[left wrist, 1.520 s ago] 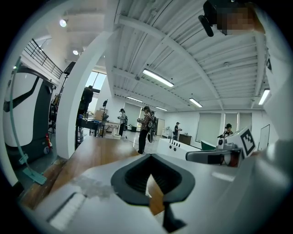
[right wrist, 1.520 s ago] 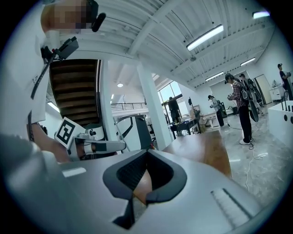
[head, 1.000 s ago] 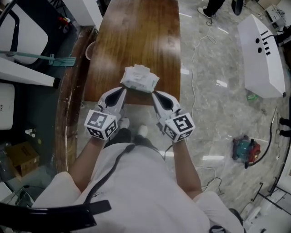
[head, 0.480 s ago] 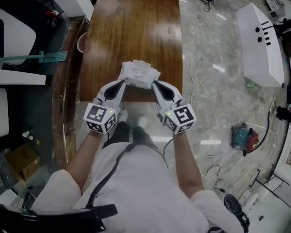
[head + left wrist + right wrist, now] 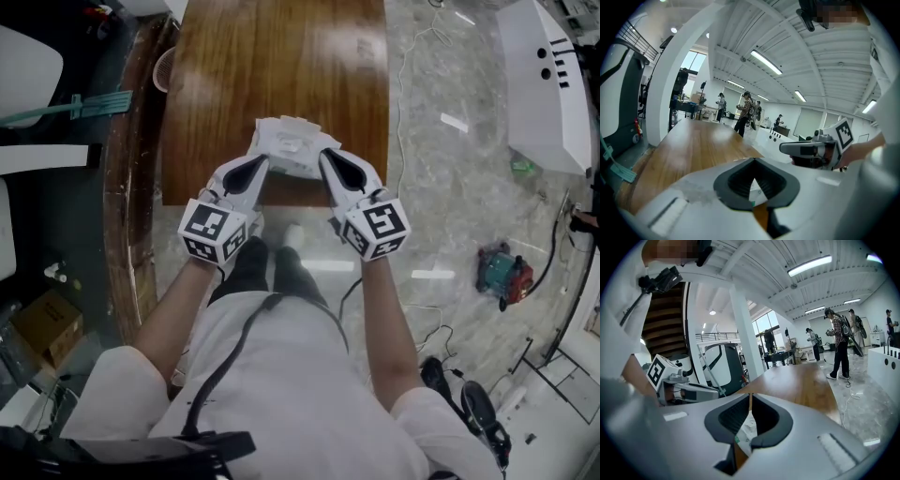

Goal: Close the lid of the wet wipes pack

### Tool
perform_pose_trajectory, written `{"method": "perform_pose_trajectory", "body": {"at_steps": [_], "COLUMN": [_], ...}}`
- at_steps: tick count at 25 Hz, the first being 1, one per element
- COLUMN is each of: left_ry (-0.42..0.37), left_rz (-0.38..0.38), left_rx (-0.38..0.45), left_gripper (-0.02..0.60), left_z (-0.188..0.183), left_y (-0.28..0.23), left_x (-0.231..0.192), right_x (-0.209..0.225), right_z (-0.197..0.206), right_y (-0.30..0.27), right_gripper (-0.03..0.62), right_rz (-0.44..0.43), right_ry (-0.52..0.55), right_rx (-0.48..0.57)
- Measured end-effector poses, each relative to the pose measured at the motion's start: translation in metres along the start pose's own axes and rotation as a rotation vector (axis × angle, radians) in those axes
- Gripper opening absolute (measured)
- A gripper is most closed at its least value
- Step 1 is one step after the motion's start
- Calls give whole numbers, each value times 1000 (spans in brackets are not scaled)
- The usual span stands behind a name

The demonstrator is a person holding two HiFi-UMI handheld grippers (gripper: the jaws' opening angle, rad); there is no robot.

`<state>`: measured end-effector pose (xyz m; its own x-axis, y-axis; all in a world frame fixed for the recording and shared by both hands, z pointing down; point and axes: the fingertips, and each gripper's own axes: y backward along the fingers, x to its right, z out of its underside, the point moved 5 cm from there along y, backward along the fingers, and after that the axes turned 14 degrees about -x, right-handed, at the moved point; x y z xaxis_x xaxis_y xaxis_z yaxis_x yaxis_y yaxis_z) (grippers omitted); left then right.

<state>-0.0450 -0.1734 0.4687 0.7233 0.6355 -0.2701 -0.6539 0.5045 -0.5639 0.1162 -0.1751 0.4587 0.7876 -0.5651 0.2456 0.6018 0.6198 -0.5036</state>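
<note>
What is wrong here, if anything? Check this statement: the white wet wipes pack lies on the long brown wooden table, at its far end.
The end is wrong. The white wet wipes pack lies on the long brown wooden table, at its near end, by the edge closest to the person. The head view shows this.

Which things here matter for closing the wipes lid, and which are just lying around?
Job: wet wipes pack, wooden table under it.
Lying about: green long-handled tool, cardboard box, red-and-teal device on the floor, white cabinet.
</note>
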Motion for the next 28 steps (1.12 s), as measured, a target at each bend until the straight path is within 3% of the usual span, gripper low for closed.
{"method": "perform_pose_trajectory", "body": {"at_steps": [20,28], "left_ry": [31,37], "left_rz": [5,1], "left_rx": [-79,-95], "left_gripper": [2,2], "left_z": [27,30], "left_y": [-46,-54], "left_x": [-30,-38], "right_x": [45,53], "right_z": [30,34], "right_y": [-71,-94], "right_gripper": [146,156], "right_rz": [3,-33], "right_ry": [54,77], "right_rx": [-151,-182]}}
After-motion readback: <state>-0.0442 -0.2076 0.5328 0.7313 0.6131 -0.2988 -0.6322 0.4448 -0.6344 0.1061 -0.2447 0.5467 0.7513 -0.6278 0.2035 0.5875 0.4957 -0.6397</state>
